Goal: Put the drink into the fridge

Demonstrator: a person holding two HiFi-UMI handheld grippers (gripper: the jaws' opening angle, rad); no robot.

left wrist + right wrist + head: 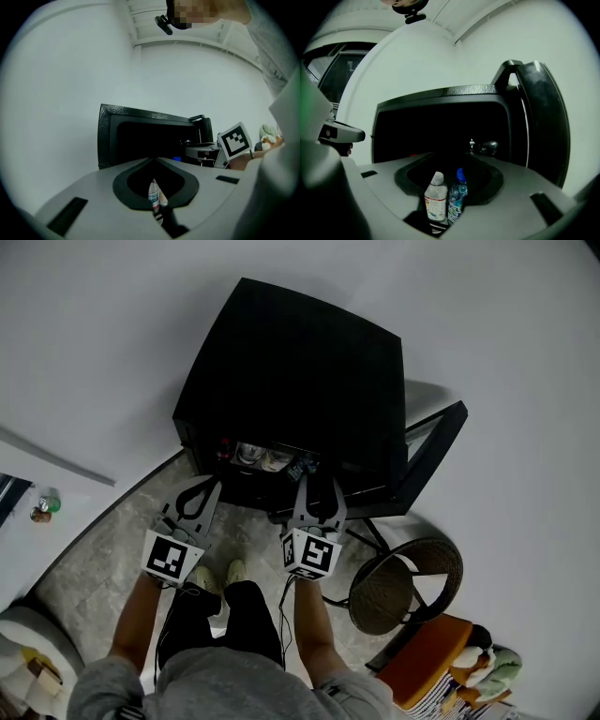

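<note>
Your left gripper (152,160) is clenched on nothing, in front of the black, boxy fridge (291,371). Inside the fridge two clear plastic drinks stand upright, long axes vertical, caps up: the white-capped bottle (435,201), then the blue-capped bottle (458,197) just beside it. Your right gripper (316,482) is released and empty, near the fridge's open door (431,451).

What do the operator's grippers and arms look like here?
Matching grey two-jaw tools: left gripper, right gripper; black-lined jaws, each carrying a white cube of black square markers. Thin dark cable hangs below the right one. Grey sweater sleeves, pushed up the forearms.
</note>
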